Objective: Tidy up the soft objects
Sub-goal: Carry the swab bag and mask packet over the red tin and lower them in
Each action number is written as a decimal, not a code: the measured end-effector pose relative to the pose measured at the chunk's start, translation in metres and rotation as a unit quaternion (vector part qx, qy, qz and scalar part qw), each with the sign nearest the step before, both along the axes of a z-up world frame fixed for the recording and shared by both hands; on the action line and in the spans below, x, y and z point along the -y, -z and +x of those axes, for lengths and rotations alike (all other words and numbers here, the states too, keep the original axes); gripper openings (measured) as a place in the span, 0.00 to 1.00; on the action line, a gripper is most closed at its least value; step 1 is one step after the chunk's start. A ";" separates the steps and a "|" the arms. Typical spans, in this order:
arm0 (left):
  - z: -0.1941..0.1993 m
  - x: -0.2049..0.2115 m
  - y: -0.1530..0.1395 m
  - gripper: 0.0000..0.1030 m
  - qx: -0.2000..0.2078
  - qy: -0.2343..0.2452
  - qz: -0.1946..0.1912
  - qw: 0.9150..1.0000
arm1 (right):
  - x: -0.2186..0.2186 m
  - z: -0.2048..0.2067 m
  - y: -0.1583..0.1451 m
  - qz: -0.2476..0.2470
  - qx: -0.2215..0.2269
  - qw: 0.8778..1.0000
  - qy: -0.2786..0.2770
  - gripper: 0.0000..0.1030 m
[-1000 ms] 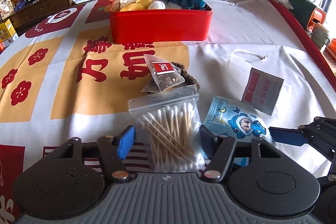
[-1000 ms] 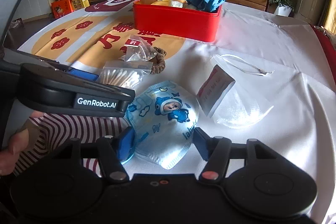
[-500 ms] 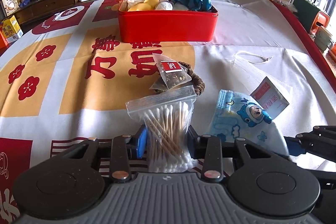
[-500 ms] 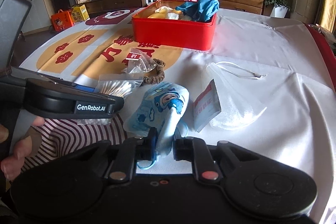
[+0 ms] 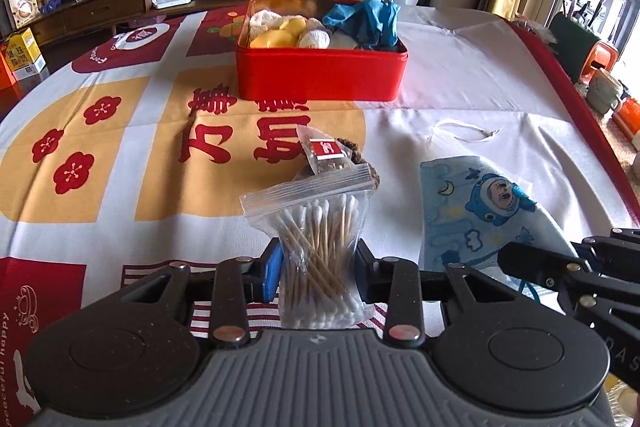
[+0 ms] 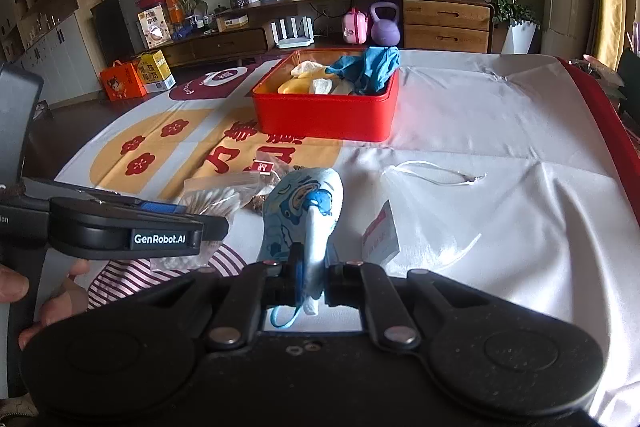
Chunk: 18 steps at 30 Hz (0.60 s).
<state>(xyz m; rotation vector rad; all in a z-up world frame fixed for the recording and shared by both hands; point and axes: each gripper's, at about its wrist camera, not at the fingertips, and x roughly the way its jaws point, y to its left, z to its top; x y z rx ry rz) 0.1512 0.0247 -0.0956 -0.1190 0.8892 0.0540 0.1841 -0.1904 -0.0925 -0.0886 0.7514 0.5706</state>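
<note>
Swab bag (image 5: 320, 251) clamped low in left gripper (image 5: 318, 267), raised off surface (image 5: 460, 87); light, slippery film, best pinched mid-bundle. Mask (image 6: 306, 215) pinched by right gripper (image 6: 310, 283); limp, light. Tin (image 5: 320, 75) well ahead.

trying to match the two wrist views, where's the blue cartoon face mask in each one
Left wrist: blue cartoon-print fabric face mask at right, beside the clear zip bag of cotton swabs.
Right wrist: same mask at centre, pinched upright in the right gripper.
Shared landmark: red rectangular metal tin behind it.
</note>
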 end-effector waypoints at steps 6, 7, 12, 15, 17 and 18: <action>-0.001 -0.002 -0.022 0.35 0.011 0.000 0.000 1.000 | 0.003 0.002 -0.022 0.014 0.007 1.000 0.001 0.08; 0.000 -0.002 -0.026 0.35 0.012 -0.001 0.001 1.000 | 0.004 0.003 -0.026 0.016 0.008 1.000 0.001 0.08; 0.007 -0.004 -0.044 0.35 0.014 -0.007 0.005 1.000 | 0.006 0.013 -0.049 0.033 0.010 0.999 0.004 0.08; 0.011 -0.004 -0.055 0.35 0.020 -0.005 0.009 1.000 | 0.006 0.022 -0.060 0.037 0.012 0.999 0.006 0.08; 0.015 -0.005 -0.063 0.35 0.023 -0.003 0.011 1.000 | 0.006 0.027 -0.066 0.040 0.015 0.999 0.008 0.08; 0.017 -0.004 -0.066 0.35 0.025 -0.002 0.014 1.000 | 0.006 0.030 -0.070 0.042 0.016 0.999 0.009 0.08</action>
